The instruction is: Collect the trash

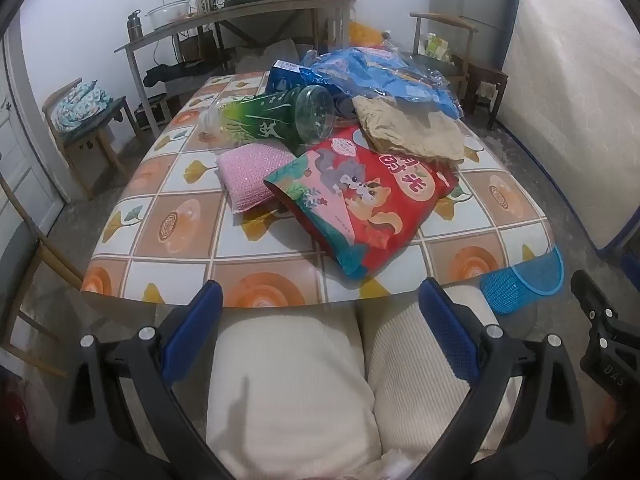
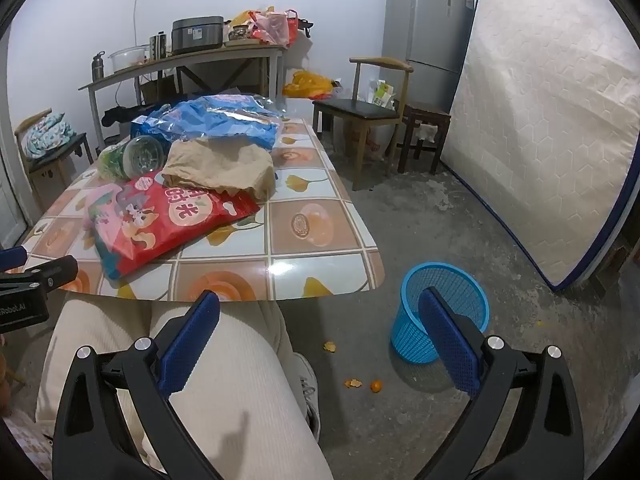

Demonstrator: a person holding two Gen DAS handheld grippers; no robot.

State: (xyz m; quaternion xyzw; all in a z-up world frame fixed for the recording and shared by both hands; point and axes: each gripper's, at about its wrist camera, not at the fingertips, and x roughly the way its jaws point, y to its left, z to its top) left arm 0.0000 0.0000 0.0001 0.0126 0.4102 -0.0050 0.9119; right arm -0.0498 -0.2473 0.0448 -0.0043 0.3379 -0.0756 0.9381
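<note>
Both tongs, left (image 1: 320, 320) and right (image 2: 320, 332), are held apart and empty; the red snack bag (image 1: 368, 208) overhanging the worktop (image 1: 188, 220) could be knocked off.

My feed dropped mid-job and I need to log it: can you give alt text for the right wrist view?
The open right gripper hangs empty over the person's cream trousers, short of a tiled-pattern table piled with a red squirrel-print snack bag, crumpled brown paper and blue plastic packaging. A blue mesh wastebasket stands on the concrete floor to the right.
</note>
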